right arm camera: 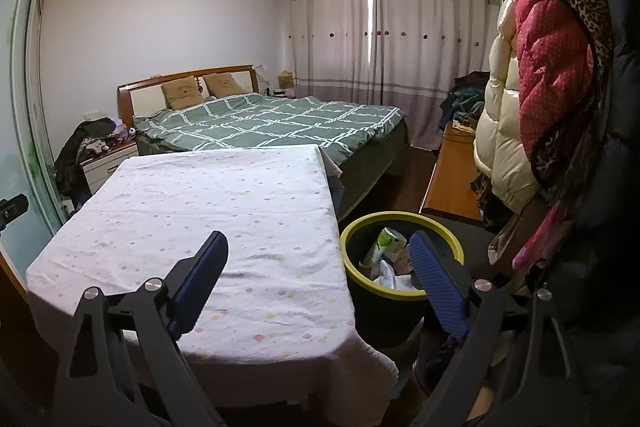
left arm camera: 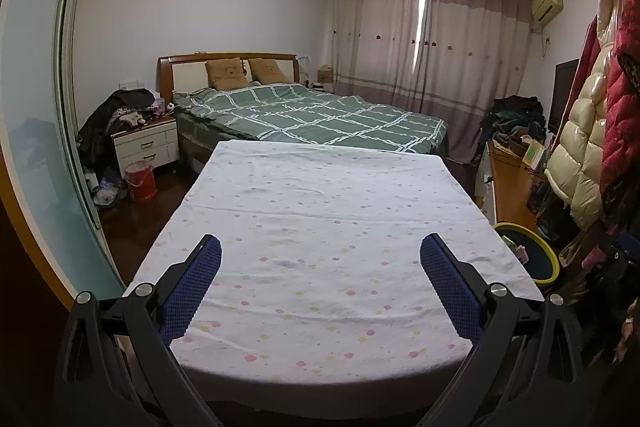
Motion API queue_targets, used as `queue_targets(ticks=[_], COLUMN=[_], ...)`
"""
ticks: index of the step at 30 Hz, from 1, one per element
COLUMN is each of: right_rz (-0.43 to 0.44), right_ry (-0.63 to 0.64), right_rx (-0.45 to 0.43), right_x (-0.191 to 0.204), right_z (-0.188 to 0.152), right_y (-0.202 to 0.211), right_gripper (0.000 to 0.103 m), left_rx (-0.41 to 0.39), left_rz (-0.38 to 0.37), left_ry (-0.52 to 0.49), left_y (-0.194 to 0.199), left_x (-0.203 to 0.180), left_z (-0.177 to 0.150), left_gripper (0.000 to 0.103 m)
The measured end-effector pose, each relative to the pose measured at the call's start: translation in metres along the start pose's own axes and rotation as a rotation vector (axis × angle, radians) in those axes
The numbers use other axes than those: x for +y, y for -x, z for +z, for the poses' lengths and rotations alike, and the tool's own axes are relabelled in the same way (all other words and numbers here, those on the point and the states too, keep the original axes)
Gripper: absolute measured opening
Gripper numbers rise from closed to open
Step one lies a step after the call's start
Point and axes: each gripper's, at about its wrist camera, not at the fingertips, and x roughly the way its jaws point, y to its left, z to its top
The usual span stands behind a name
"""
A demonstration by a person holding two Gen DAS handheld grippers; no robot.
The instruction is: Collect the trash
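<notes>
A home bedroom: a far bed (left arm camera: 312, 115) with green checked cover, a nightstand (left arm camera: 146, 145) at left, drawn curtains (left arm camera: 432, 39), winter coats (right arm camera: 540, 75) hanging at right.

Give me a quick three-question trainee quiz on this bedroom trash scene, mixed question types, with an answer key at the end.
1. True or false: the right gripper is holding a piece of trash.
2. Multiple choice: the rim of the trash bin is A) red, B) yellow, C) white.
3. Short answer: what covers the table in front of both grippers?

Key:
1. False; its jaws stand open with nothing between them, as do those of the left gripper.
2. B.
3. A white cloth with small coloured dots; no trash shows on it.
</notes>
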Motion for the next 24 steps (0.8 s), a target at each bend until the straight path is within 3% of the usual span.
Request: queue_targets(ticks=[24], right_rz=[0.003], right_ry=[-0.014], right_rx=[0.022], right_x=[-0.001], right_z=[-0.001], right_y=[-0.010], right_gripper=[0.088], left_rx=[0.022], left_rz=[-0.010], left_ry=[-0.015], left_y=[-0.010], left_x=[-0.008], left_z=[0.003], left_gripper=[0.098])
